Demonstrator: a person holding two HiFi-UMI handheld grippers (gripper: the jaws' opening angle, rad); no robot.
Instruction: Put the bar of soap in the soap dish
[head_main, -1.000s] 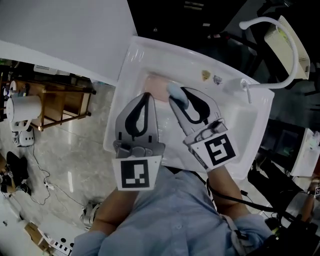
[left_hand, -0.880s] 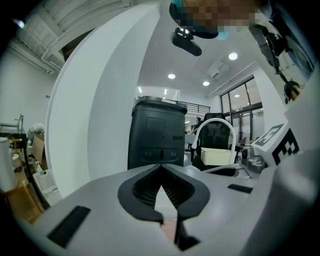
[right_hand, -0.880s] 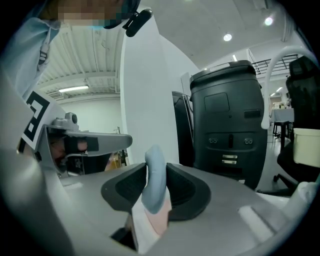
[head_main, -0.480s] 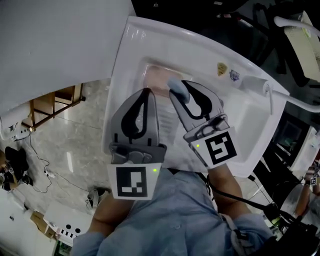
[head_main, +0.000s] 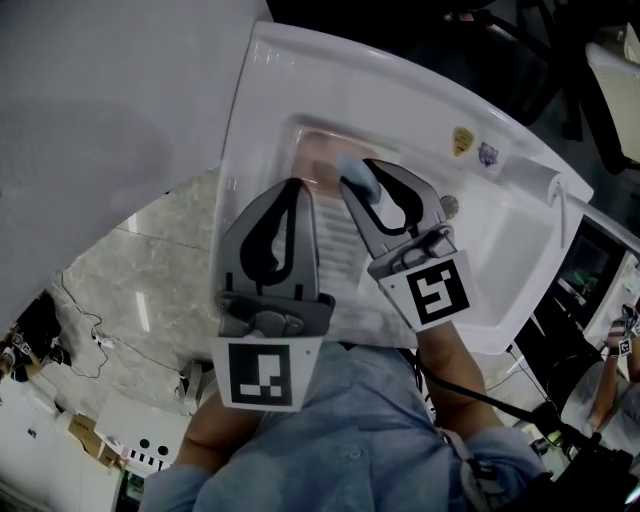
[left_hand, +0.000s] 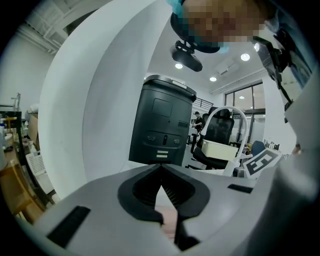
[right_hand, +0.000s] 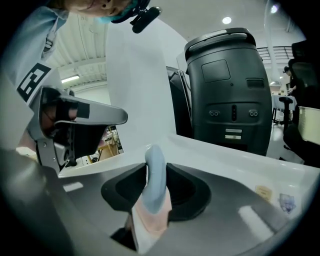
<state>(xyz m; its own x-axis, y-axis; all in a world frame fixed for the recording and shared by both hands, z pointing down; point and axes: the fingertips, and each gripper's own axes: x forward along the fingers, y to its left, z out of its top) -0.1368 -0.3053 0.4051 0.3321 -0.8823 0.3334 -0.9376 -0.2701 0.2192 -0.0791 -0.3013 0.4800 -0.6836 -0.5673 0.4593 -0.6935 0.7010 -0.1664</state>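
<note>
The right gripper (head_main: 358, 182) was clamped on the bar of soap (head_main: 352, 174), a pale blue bar standing on edge between the two jaws, its rounded end poking out past their tips toward 11 o'clock. In the right gripper view the soap (right_hand: 154, 176) filled the gap, both pads pressed against its flat sides. Just beyond it, at 11 o'clock from the bar in the head view, the pinkish soap dish (head_main: 312, 152) sat in the white sink (head_main: 400, 92) near the far-left corner of the basin; the soap hung over the dish's near edge, though I could not tell whether the two touched. The left gripper (head_main: 293, 187) was beside it at 9 o'clock, jaws brought together at the tips with nothing between them, pointing toward the same dish from the near side. Looking along those closed jaws, a pink patch of the dish (left_hand: 170, 220) showed through the slit below where they met, and a black bin (left_hand: 162, 125) stood beyond the sink.
</note>
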